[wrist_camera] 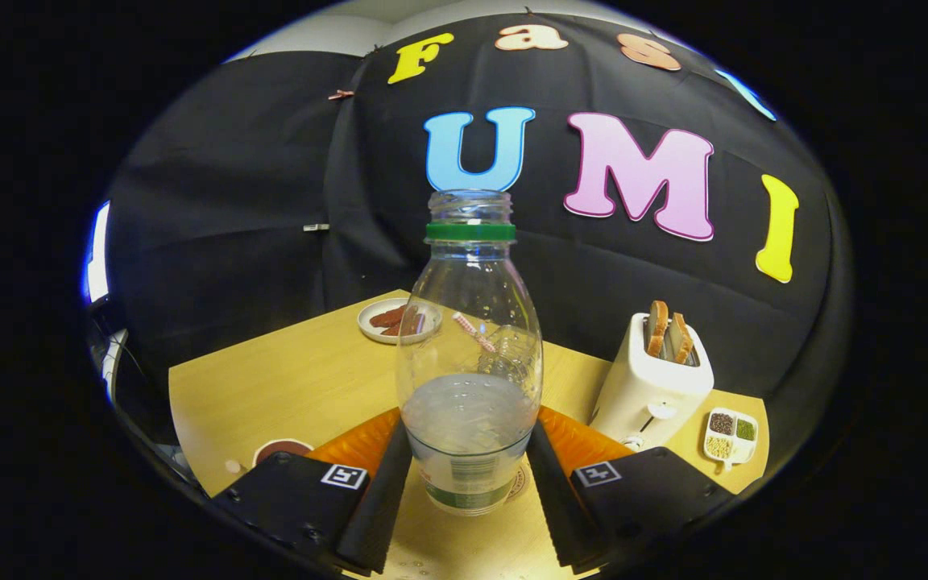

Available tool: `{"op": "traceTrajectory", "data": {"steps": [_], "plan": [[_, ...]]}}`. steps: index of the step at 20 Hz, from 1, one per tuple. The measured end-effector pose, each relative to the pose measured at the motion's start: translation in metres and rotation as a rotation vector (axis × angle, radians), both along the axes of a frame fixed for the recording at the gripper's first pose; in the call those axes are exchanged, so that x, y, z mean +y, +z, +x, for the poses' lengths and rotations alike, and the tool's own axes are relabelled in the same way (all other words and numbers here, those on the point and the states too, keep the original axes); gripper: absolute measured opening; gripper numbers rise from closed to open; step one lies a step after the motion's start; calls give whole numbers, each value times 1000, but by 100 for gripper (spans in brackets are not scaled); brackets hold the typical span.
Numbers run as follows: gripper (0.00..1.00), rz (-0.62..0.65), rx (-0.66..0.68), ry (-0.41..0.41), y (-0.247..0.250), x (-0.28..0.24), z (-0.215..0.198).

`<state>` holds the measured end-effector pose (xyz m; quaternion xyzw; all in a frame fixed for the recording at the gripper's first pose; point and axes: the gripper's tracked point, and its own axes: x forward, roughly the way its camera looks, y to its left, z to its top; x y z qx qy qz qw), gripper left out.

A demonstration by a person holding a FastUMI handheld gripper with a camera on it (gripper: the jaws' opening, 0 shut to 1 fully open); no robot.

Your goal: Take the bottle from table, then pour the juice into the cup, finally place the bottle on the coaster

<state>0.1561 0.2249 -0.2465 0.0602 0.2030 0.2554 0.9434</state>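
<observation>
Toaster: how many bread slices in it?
2. Both stand side by side in the slots of the toaster, beyond the claw and right of the bottle it flanks. Lower parts hidden inside.

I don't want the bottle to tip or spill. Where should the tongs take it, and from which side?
Grip the bottle on its wide lower body, at about the liquid level, coming in level from the near side. It stands upright and uncapped, so a low, sideways squeeze keeps it steady; the neck is narrow. The tongs already flank that part, fingers close on either side; I cannot tell whether they press yet.
</observation>
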Motion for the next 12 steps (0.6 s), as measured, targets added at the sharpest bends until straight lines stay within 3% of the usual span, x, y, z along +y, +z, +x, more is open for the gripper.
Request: {"op": "traceTrajectory", "data": {"steps": [7, 12], "plan": [[80, 62, 19, -60, -38, -2, 38], [79, 52, 52, -88, -75, 3, 39]]}}
